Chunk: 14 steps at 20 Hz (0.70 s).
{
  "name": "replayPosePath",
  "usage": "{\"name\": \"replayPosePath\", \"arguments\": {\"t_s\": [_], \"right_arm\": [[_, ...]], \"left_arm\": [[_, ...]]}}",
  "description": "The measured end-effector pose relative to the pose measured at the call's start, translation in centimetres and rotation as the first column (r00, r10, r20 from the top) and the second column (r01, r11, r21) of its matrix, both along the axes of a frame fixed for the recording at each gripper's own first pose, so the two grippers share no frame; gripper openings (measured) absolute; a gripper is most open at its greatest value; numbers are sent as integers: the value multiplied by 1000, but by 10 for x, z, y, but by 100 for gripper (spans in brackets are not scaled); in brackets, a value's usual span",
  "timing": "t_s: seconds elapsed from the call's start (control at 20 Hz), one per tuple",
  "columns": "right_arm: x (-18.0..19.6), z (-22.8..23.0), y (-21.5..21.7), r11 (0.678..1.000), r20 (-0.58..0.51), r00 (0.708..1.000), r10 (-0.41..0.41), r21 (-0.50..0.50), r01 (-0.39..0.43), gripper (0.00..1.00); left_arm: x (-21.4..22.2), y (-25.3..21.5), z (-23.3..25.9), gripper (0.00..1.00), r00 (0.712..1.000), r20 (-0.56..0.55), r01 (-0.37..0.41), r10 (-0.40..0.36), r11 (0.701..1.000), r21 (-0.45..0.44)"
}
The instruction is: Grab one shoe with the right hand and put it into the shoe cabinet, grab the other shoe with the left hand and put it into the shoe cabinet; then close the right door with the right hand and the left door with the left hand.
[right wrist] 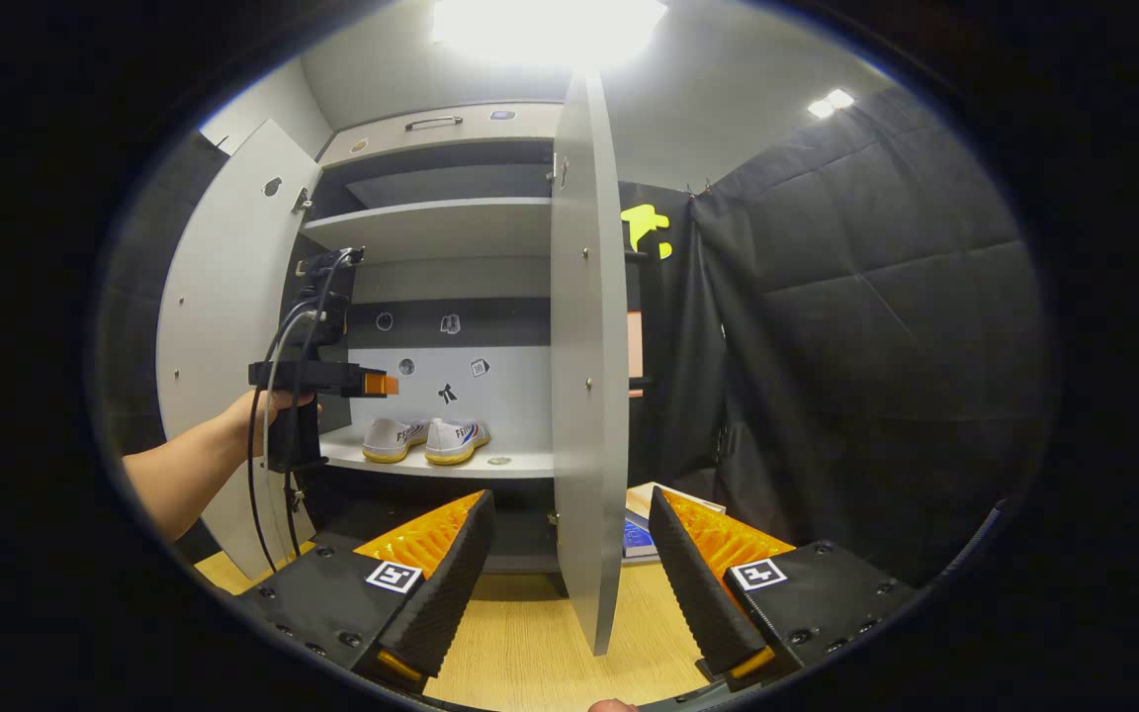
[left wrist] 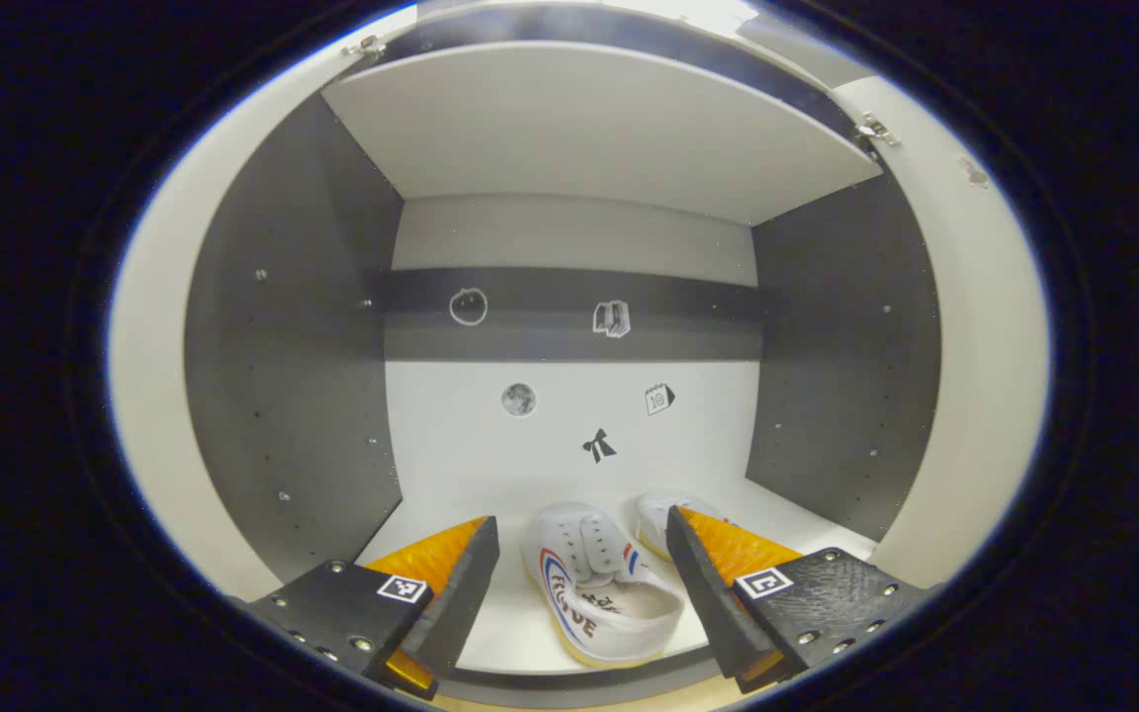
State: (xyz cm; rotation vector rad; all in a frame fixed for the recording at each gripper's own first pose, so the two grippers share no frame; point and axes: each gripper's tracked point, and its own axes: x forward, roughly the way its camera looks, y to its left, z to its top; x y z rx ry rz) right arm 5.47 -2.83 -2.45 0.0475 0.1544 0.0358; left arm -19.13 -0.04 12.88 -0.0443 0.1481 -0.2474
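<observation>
Black padded cloth lines the booth behind a tall shoe cabinet (right wrist: 451, 227) that stands on a wooden floor (right wrist: 530, 643) with both doors swung open. Seen from the right gripper view, the left door (right wrist: 223, 326) leans out at the left and the right door (right wrist: 589, 376) is edge-on near the middle.

Two white shoes with yellow soles sit side by side, touching, on a white shelf (right wrist: 520, 463) inside: the left shoe (right wrist: 394, 439) and the right shoe (right wrist: 457, 441). In the left gripper view the near shoe (left wrist: 601, 583) lies close, heel toward the camera, between the fingers but touched by neither; the second shoe (left wrist: 663, 519) is partly hidden behind one finger. Small stickers dot the back wall (left wrist: 569, 415).

Left gripper (left wrist: 581, 583) is spread wide and empty, held at the cabinet opening. A person's hand (right wrist: 268, 405) and bare forearm hold it in front of the shelf.

Right gripper (right wrist: 569, 583) is also spread wide and empty, held back from the cabinet, above the floor, facing the right door's edge.
</observation>
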Motion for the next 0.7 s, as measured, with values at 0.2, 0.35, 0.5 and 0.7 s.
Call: {"name": "replayPosePath", "arguments": {"t_s": [0.2,0.35,0.5,0.7], "right_arm": [[1,8,-9,1000,17,1000,23,5,-23,98],[3,14,-19,999,34,999,37,20,-37,98],[8,15,-27,998,33,998,54,21,-55,98],[12,22,-40,997,46,996,71,26,-72,98]], "left_arm": [[-51,2,24,87,999,52,3,-4,1000,19],[-98,8,33,93,997,74,-6,4,999,32],[-143,16,36,100,996,89,-22,17,998,53],[-188,26,21,96,998,51,-43,40,998,48]]}}
